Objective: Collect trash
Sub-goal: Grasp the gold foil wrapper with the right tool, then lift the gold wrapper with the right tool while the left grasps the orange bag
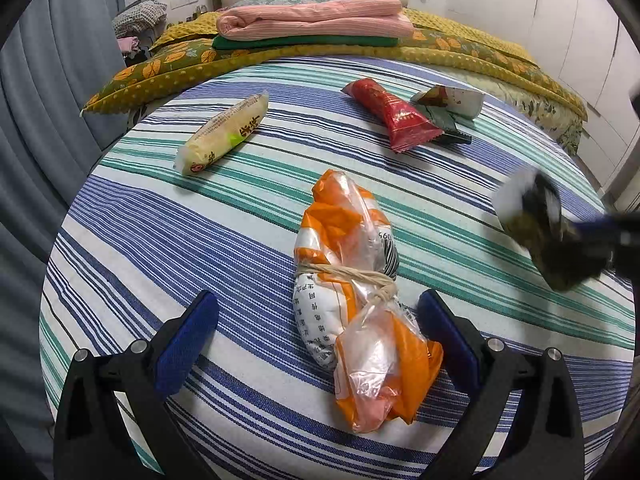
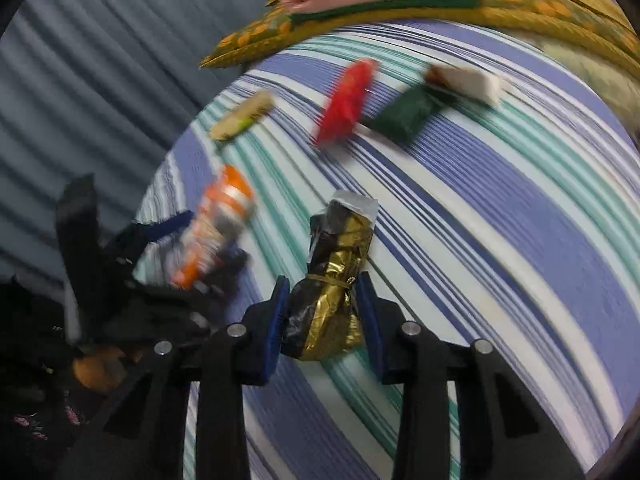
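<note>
**Gold foil clamped on the right, orange plastic waiting between open fingers on the left**

Left wrist view: crinkly orange-and-clear plastic, tied round the middle with pale twine, makes up the bundled bag (image 1: 356, 300) lying on the striped blue, green and white cotton bedsheet (image 1: 160, 240). Its long axis runs from 12 to 6 o'clock, along the line of the fingers. The left gripper (image 1: 318, 344) stands released, blue pads wide apart, with the bundle's lower half between them and nearer the pad at 3 o'clock; whether that pad touches it I cannot tell. Farther off, at 11 o'clock, lies a pale yellow tube-shaped snack packet (image 1: 224, 136); at 1 o'clock, a glossy red snack wrapper (image 1: 394, 118) beside a dark green sachet (image 1: 442, 120) and a white paper cup (image 1: 456, 100) on its side. A blurred dark bundle enters at 3 o'clock.

Right wrist view, much blurred: the right gripper (image 2: 322, 320) is clenched on a crumpled gold-and-black foil bundle (image 2: 332, 280), tied with a band and standing up toward 12 o'clock. By my judgement the left gripper is best placed for the orange bundle: closing across its short axis should take it.
</note>
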`<state>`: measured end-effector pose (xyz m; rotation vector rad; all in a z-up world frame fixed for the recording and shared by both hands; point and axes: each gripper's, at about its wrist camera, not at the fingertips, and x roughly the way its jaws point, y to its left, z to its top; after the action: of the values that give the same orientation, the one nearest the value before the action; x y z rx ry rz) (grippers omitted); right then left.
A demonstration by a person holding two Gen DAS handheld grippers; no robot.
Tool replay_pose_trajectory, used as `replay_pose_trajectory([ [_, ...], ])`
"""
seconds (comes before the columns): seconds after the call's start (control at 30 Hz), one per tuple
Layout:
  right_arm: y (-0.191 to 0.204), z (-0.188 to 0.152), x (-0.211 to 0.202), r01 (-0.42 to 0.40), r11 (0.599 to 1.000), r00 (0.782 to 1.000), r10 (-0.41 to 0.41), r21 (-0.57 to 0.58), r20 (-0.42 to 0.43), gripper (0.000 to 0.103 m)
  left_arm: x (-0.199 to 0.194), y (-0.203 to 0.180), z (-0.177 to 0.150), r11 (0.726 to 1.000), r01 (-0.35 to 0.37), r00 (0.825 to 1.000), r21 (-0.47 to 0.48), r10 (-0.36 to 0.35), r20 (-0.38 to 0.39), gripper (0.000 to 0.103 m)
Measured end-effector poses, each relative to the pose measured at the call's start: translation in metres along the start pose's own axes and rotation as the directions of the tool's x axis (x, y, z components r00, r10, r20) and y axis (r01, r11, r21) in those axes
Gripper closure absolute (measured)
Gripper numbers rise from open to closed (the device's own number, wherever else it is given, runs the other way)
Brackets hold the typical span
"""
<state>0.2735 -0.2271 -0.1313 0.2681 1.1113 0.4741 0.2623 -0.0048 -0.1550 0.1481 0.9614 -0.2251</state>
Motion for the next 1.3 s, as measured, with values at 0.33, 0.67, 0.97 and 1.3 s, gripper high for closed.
replay_pose_trajectory([
  [0.33, -0.04, -0.042, -0.034, 0.166, 0.976, 0.961, -0.192, 0.139, 0.201, 0.034, 0.0, 0.0, 0.0, 1.0, 0.0, 1.0, 0.0, 0.0, 0.0, 0.005],
  [0.67, -0.005, -0.061, 0.002, 0.367, 0.929, 0.918, -0.353, -0.048, 0.182, 0.012, 0.001, -0.001, -0.001, 1.0, -0.007, 1.0, 0.002, 0.007, -0.001, 0.005],
  [0.97, -0.006, -0.062, 0.003, 0.372, 0.928, 0.913, -0.359, -0.035, 0.192, 0.009, -0.008, -0.001, -0.011, 1.0, 0.012, 1.0, 0.024, -0.012, -0.003, 0.004],
  [1.3, -0.011, -0.032, -0.013, 0.302, 0.94, 0.949, -0.281, -0.16, 0.142, 0.01, -0.032, 0.013, -0.015, 0.991, 0.129, 0.992, 0.028, -0.129, -0.004, 0.005],
])
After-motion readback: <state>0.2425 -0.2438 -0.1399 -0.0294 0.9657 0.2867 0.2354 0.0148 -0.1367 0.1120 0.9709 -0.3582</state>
